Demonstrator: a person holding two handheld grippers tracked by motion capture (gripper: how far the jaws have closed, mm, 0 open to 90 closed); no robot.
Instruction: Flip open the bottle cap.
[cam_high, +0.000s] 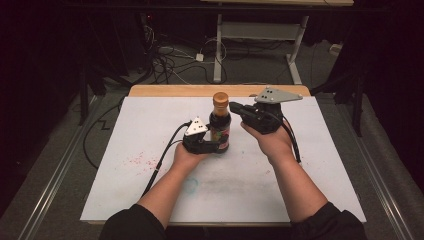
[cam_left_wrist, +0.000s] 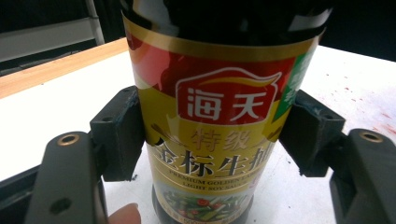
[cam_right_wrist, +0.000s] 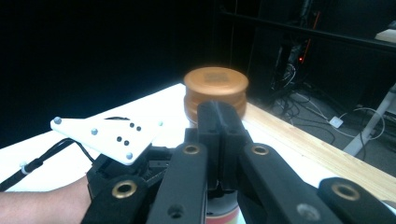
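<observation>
Jaws round one bottle (cam_left_wrist: 219, 116) — clamped.

Bottle label (cam_left_wrist: 219, 140): brand "海天" on red emblem; below, "特级", "金标生抽", small print "PREMIUM GOLDEN LABEL LIGHT SOY SAUCE".

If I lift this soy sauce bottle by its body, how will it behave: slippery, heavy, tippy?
The soy sauce bottle is tall and narrow, so a push near its orange cap would probably tip it. Its glossy label looks slippery. Dark contents suggest it is fairly heavy. The left gripper clamps it low.
</observation>
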